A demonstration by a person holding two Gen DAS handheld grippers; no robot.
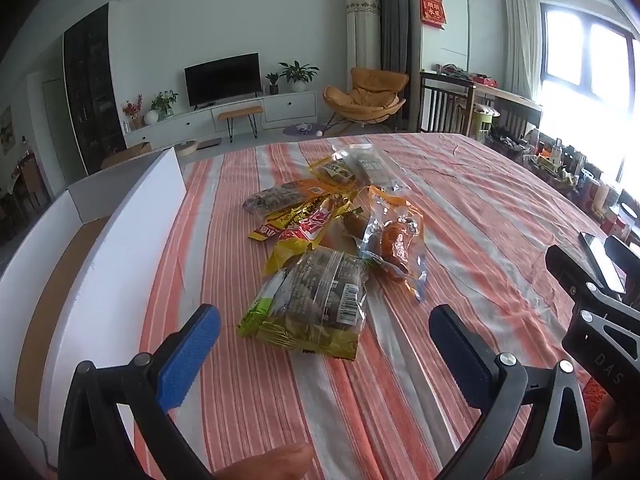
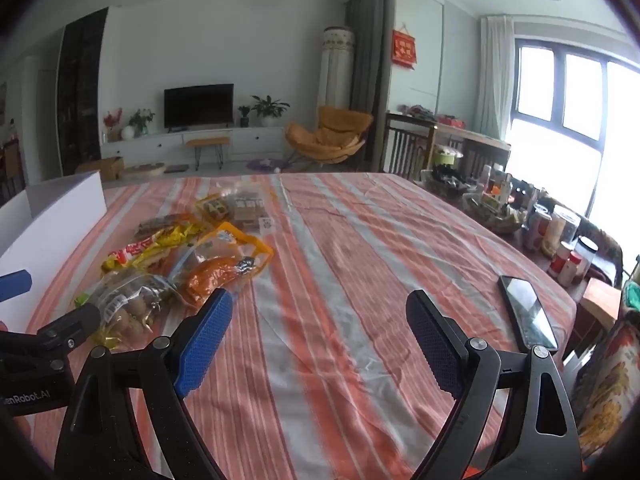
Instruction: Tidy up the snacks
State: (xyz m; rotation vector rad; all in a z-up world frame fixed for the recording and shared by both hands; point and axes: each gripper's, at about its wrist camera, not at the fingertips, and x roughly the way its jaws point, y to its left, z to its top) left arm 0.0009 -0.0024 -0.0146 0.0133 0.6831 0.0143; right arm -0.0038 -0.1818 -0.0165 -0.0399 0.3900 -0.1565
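Striped tablecloth [image 1: 460,208]: snack packets [image 1: 320,240] heaped centre; white box [image 1: 100,264] at nine o'clock; left gripper [image 1: 324,332] and right gripper [image 2: 320,332] both spread, empty

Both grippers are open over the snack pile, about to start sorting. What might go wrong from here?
1. The packets overlap, so the left gripper closing on the nearest packet may drag a neighbour along.
2. Slick wrappers could slip from the pads.
3. The phone lies near the right gripper; a sweep might knock it.
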